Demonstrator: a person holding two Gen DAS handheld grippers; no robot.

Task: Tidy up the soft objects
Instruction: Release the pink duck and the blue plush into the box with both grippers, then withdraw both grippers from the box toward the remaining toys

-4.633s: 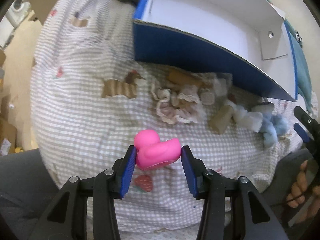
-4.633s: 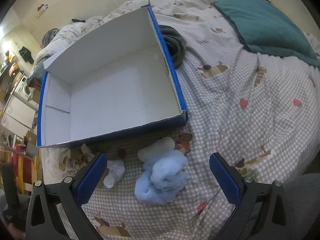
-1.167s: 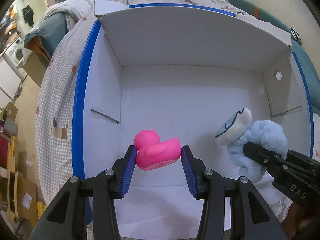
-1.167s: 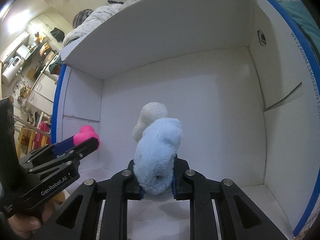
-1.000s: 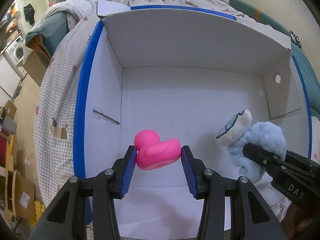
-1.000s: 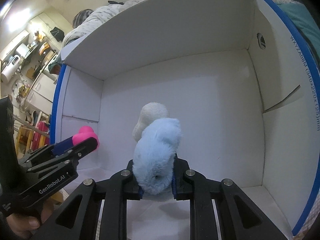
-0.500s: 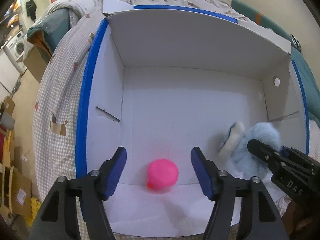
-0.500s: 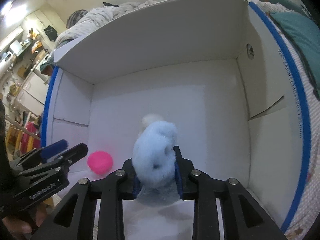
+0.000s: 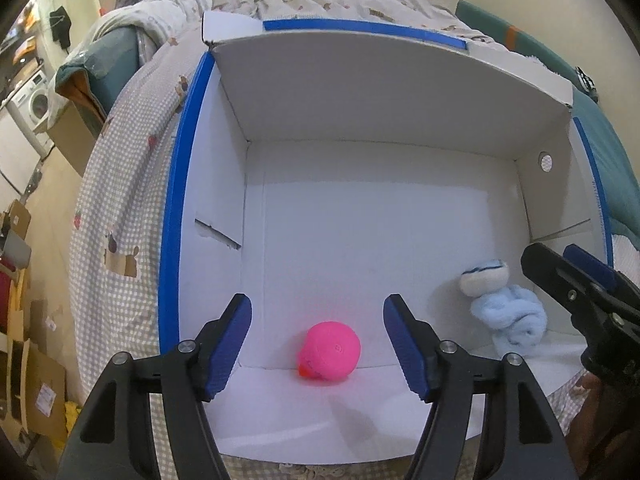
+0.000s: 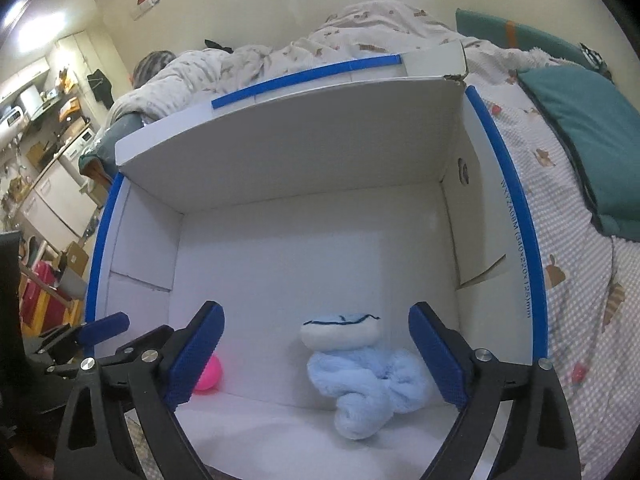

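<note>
Now both soft things lie loose on the floor of the white box [image 9: 360,128], where a second ago each was still pinched between pads. The pink duck [image 9: 329,356] rests by the near wall, a little left of the middle, tipped so that its rounded back faces up. The pale blue plush [image 10: 368,376] lies crumpled toward the near right corner, its white sole-like end turned up. The two are well apart, with bare cardboard between them.

Above the duck the left gripper [image 9: 318,344] hangs with its jaws parted and nothing between the blue pads; it let go first and has settled at that width. The right gripper [image 10: 316,356] has just been opening, its jaws now spread wide on either side of the plush without touching it, and it sits higher over the box than it did while it held the toy.

Beyond the box lies the checked bedspread [image 9: 120,216] on the left and a teal cushion [image 10: 580,128] at far right.

As I read it, this pair is delivered. From a few seconds back, more soft pieces were lying on the bedspread in front of the box, so both hands are probably free to fetch the next ones.
</note>
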